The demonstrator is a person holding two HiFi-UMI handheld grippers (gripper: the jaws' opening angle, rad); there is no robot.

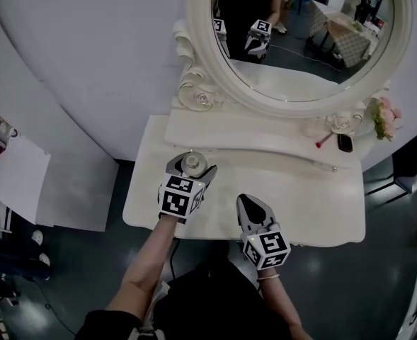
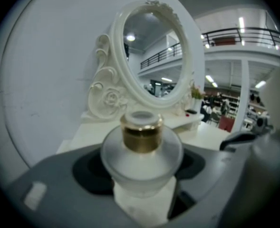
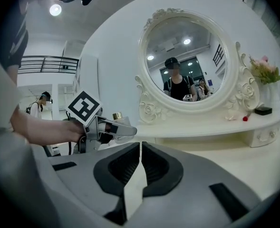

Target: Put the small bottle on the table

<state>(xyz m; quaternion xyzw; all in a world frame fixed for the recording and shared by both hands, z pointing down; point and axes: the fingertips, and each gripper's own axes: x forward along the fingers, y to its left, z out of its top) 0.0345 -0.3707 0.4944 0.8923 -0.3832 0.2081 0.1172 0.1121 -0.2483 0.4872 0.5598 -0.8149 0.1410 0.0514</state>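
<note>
Your left claw (image 1: 191, 167) is clenched on the small round frosted-glass bottle with a gold collar (image 2: 140, 145). In the left gripper view its grey jaws press against the bottle's rounded body from both sides, and the bottle stands upright with its pale cap on top.

From the head view, the bottle sits in front of the oval mirror in its ornate white carved frame (image 1: 300, 44), below the mirror's left scrollwork. It is over the white vanity surface (image 1: 314, 204), just in front of the raised white shelf (image 1: 265, 142) under the mirror. You cannot tell from any view whether the bottle's base touches the surface.

Your right claw (image 1: 246, 201) is clenched on nothing. The right gripper view shows its two jaws pressed together with only a thin seam between them. It hovers over the front edge of the surface, in front of the mirror's middle and well apart from the bottle.

At the mirror's lower right, a bunch of pink flowers (image 1: 384, 115) stands beside the frame. A small black object (image 1: 345, 142) and a small red item (image 1: 323, 140) lie on the shelf near them. The mirror reflects both claws' marker cubes.
</note>
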